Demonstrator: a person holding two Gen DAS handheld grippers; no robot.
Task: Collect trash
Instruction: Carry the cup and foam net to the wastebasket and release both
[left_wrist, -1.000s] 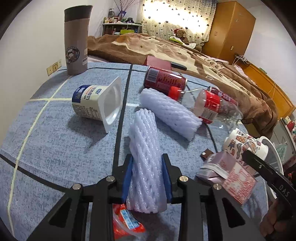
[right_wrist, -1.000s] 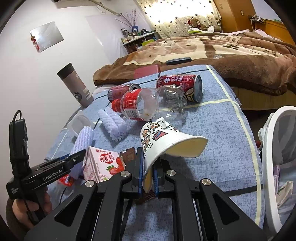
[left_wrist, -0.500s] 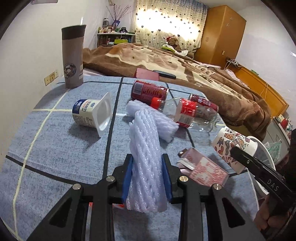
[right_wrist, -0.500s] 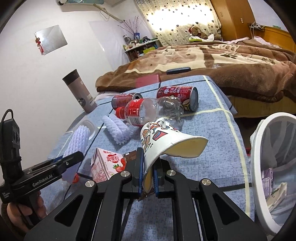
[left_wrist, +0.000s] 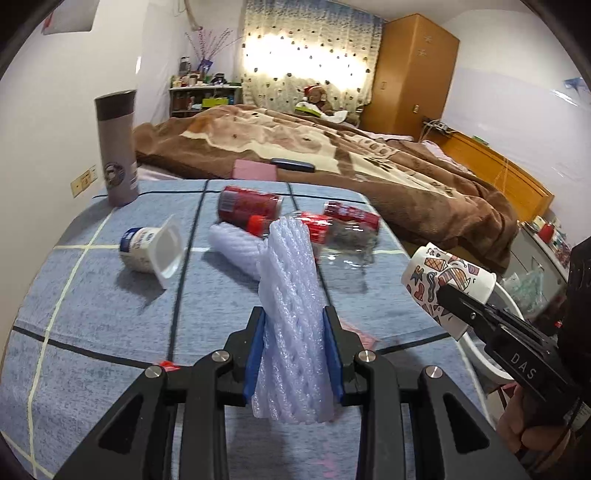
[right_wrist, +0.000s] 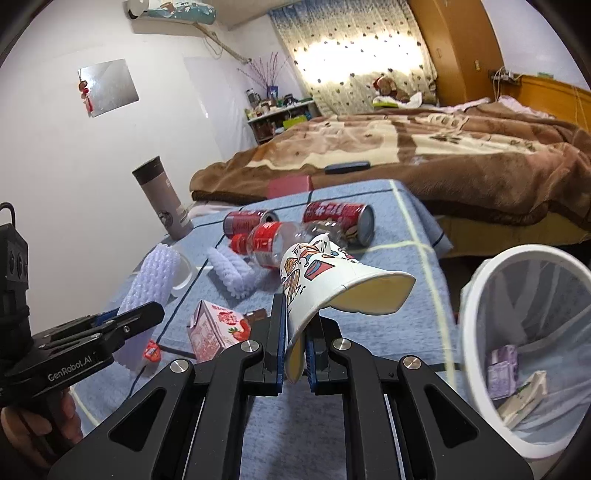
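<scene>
Both lifted since before: left gripper (left_wrist: 295, 350) still clamps foam net sleeve (left_wrist: 291, 295), right gripper (right_wrist: 295, 343) pinches paper cup (right_wrist: 325, 280), probably nearer white bin (right_wrist: 476, 291).

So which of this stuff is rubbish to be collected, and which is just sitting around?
Rubbish job:
- foam sleeve in left gripper
- paper cup in right gripper
- second foam sleeve
- yogurt pot
- plastic bottle
- two cans
- milk carton
- mesh bin

Just lying about:
- tumbler
- bed
</scene>
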